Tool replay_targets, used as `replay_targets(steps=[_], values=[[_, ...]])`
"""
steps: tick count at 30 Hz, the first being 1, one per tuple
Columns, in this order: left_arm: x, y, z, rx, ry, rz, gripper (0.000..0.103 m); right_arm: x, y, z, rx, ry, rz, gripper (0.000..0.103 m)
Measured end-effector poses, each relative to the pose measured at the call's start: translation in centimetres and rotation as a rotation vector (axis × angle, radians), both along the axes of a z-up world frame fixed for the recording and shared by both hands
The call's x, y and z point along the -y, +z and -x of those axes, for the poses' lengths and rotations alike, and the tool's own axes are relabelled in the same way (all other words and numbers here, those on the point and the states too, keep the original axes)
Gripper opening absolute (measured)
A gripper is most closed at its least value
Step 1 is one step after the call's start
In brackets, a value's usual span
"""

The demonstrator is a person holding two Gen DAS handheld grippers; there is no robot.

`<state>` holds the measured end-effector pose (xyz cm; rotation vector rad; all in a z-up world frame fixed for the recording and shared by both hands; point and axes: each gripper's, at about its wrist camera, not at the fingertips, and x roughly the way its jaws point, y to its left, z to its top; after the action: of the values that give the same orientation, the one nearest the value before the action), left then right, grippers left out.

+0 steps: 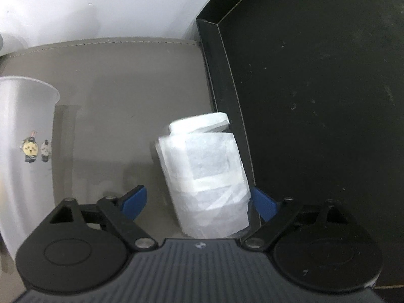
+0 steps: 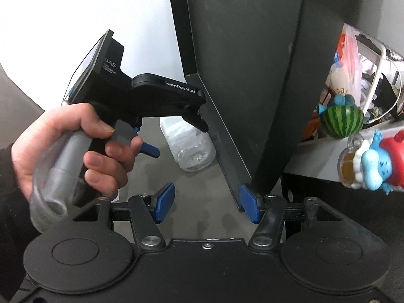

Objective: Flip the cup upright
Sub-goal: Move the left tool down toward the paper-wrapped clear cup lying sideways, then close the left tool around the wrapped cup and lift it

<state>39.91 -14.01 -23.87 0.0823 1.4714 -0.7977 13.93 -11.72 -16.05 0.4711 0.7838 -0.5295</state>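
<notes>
While your left claw point(image 1: 199, 202) sits wide open, the cup point(image 1: 204, 174) is right there between its two blue fingertips point(image 1: 133, 202), one pad well clear on the left, the other tucked close by the cup's right flank. It's a translucent cup with white paper stuffed inside, and from the left wrist view it leans, its long axis running away from you and tilting toward the black box point(image 1: 315, 101); whether it counts as properly upright yet, I can't tell. From the right wrist view you see it on the grey mat point(image 2: 202, 214) just beside the box wall, under the left tool, with your left hand point(image 2: 63, 146) on the grip.

Your right claw point(image 2: 207, 202) is also spread wide and holds nothing, its right pad close to the box's bottom corner; I can't tell if they touch. The left is clearly the nearer arm, so the cup looks like its job.

Mind your room: the box edge hems the cup in on the right, while the mat lies open to the left as far as the tall white tumbler point(image 1: 22, 139). I'd say any swing wants to go leftward, away from that wall
</notes>
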Motion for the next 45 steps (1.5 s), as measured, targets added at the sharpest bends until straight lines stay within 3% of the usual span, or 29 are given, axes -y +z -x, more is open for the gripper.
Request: replay_targets(steps=[2, 6, 21, 25, 33, 45], values=[[0.2, -0.4, 0.2, -0.012, -0.013, -0.011, 0.069, 0.2, -0.3, 0.0, -0.001, -0.006, -0.005, 0.057], [-0.7, -0.4, 0.6, -0.005, -0.021, -0.011, 0.066, 0.3, -0.5, -0.1, 0.002, -0.019, -0.029, 0.057], [-5.4, 5.0, 1.3, 0.097, -0.057, 0.016, 0.066, 0.4, 1.0, 1.3, 0.087, -0.034, -0.070, 0.058], [-6.7, 6.4, 1.9, 0.123, -0.064, 0.022, 0.066, 0.9, 1.6, 1.9, 0.137, -0.042, -0.148, 0.058], [-9.6, 8.9, 2.8, 0.180, -0.053, 0.027, 0.066, 0.7, 3.2, 3.1, 0.195, -0.017, -0.181, 0.059], [-14.6, 12.8, 5.2, 0.253, -0.047, 0.041, 0.066, 0.1, 5.7, 4.2, 0.261, 0.027, -0.200, 0.075]])
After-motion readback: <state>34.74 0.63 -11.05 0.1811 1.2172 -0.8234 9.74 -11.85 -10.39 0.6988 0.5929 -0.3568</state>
